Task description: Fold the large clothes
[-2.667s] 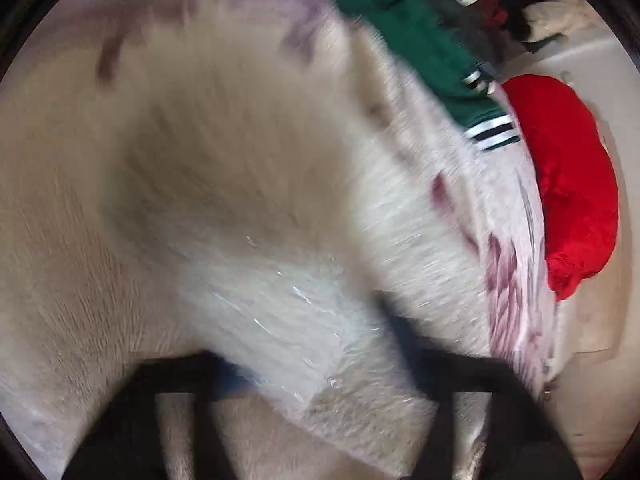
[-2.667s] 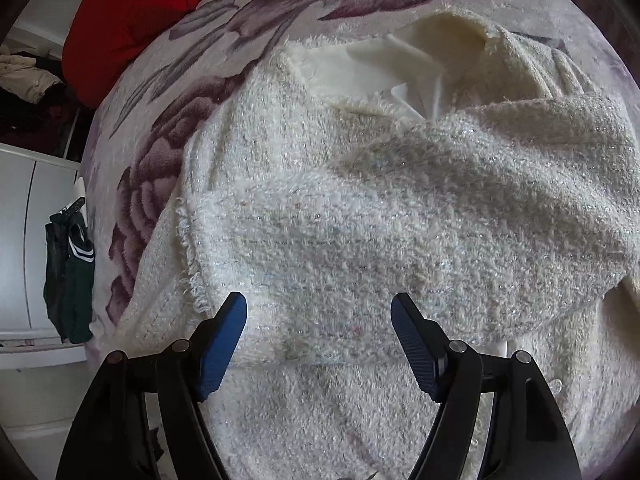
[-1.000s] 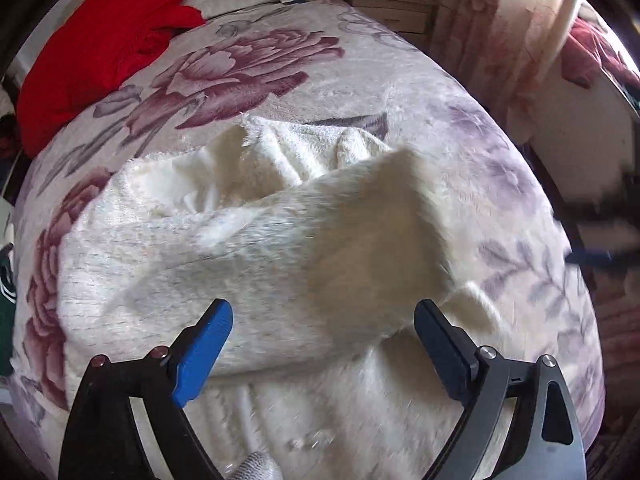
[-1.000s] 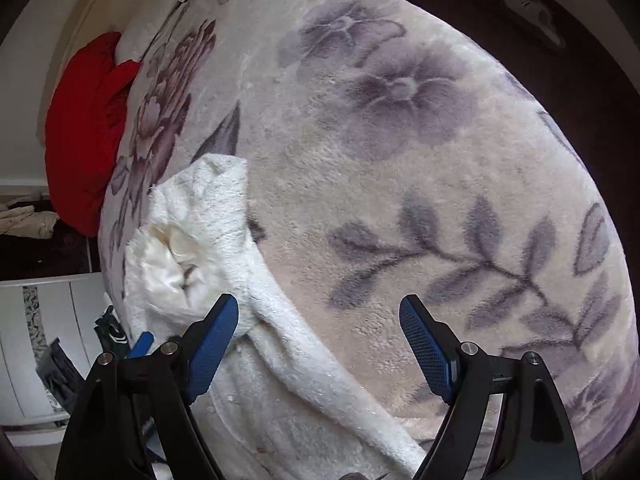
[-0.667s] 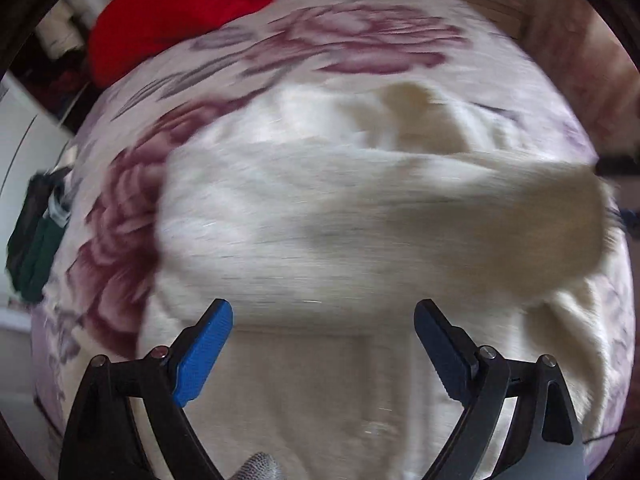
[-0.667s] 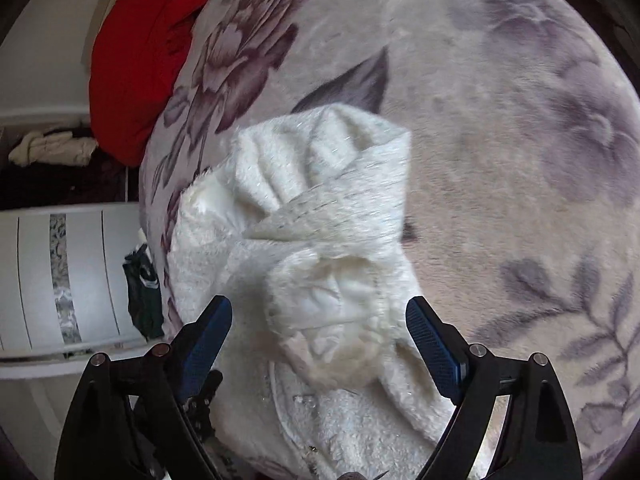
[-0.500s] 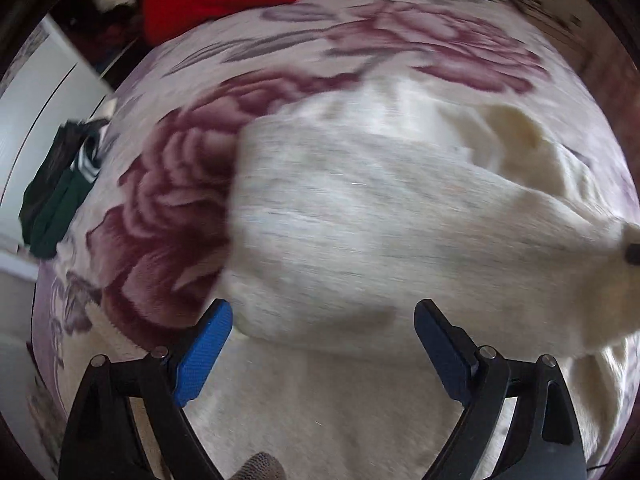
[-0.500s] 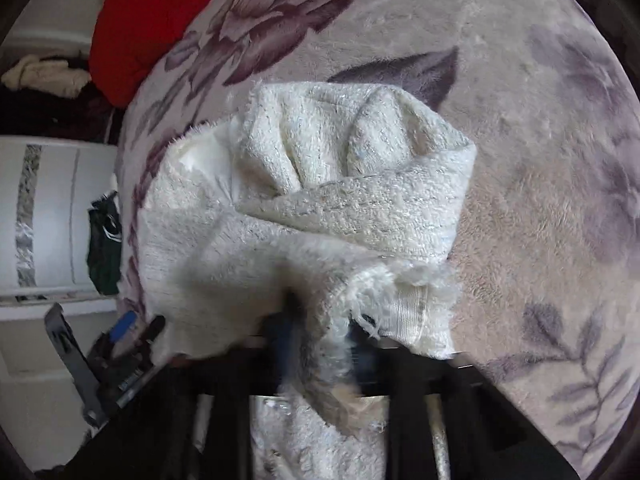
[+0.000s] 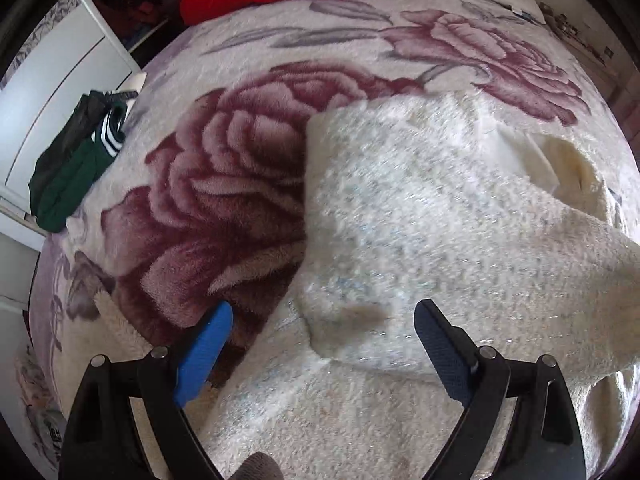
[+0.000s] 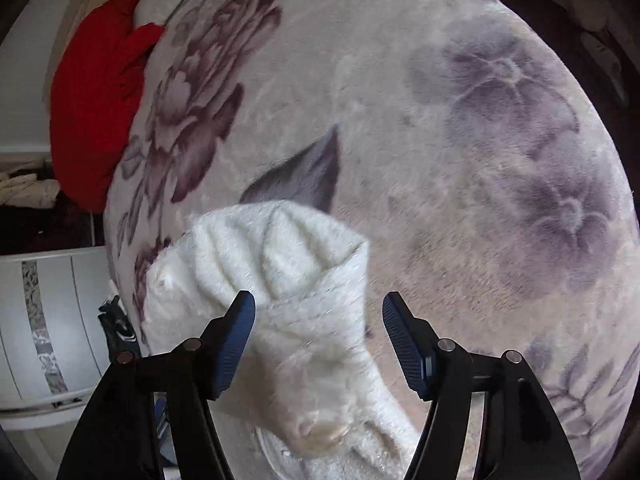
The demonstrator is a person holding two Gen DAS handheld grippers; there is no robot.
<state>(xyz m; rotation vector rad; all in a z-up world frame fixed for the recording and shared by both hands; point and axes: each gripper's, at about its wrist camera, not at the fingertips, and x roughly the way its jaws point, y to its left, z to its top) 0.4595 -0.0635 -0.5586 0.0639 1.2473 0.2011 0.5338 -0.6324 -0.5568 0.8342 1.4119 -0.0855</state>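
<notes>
The fluffy cream knitted jacket (image 9: 420, 220) lies on the flowery bed (image 9: 248, 184), just under the open left hand-held gripper (image 9: 320, 332). The right hand-held gripper (image 10: 318, 332) has just been opening, its jaws apart over a folded sleeve, not pinching it. The jacket looks soft, thick and floppy, so an edge or corner is best to grab.

A bunched cream fuzzy garment (image 10: 276, 280) is seen on the floral bed blanket (image 10: 440, 160). The right gripper (image 10: 318, 336) has just been opening, its pads apart over the fabric.
</notes>
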